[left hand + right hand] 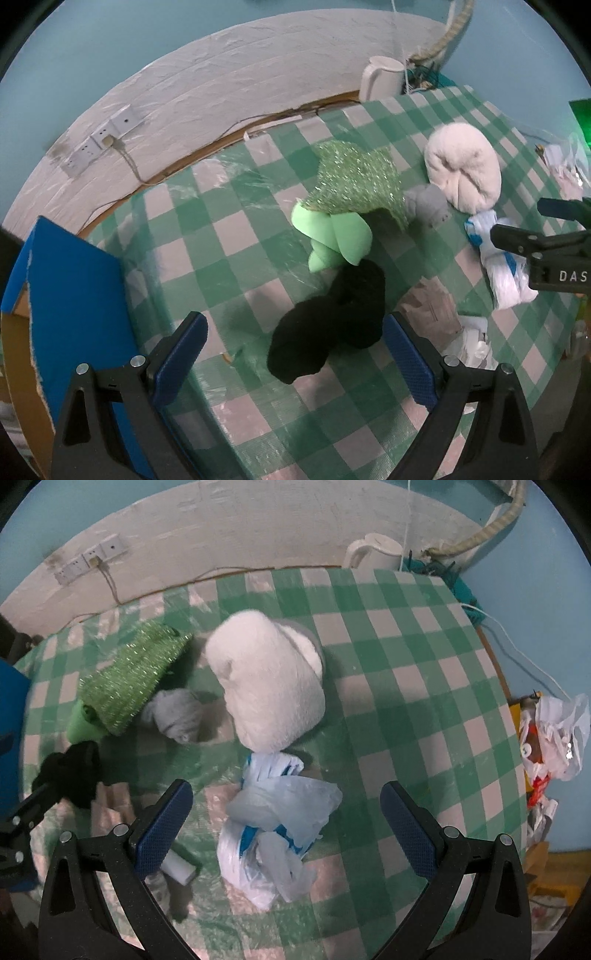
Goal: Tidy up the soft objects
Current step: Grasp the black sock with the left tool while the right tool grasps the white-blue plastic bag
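Tongs spread wide on both sides: left tongs (295, 354) straddle the black sock (325, 321) on the checked counter (229, 236), lying slantwise between them; right tongs (286, 825) frame the plastic bag (273, 830).

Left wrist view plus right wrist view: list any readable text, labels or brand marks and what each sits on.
"DAS", white letters cut off by the frame edge, on the black body of the right gripper as seen in the left wrist view.
Blue print on the white plastic bag: crumpled, no letters readable.
Red and white packaging in the bag beyond the table's right edge: too blurred to read.
Nothing else legible.
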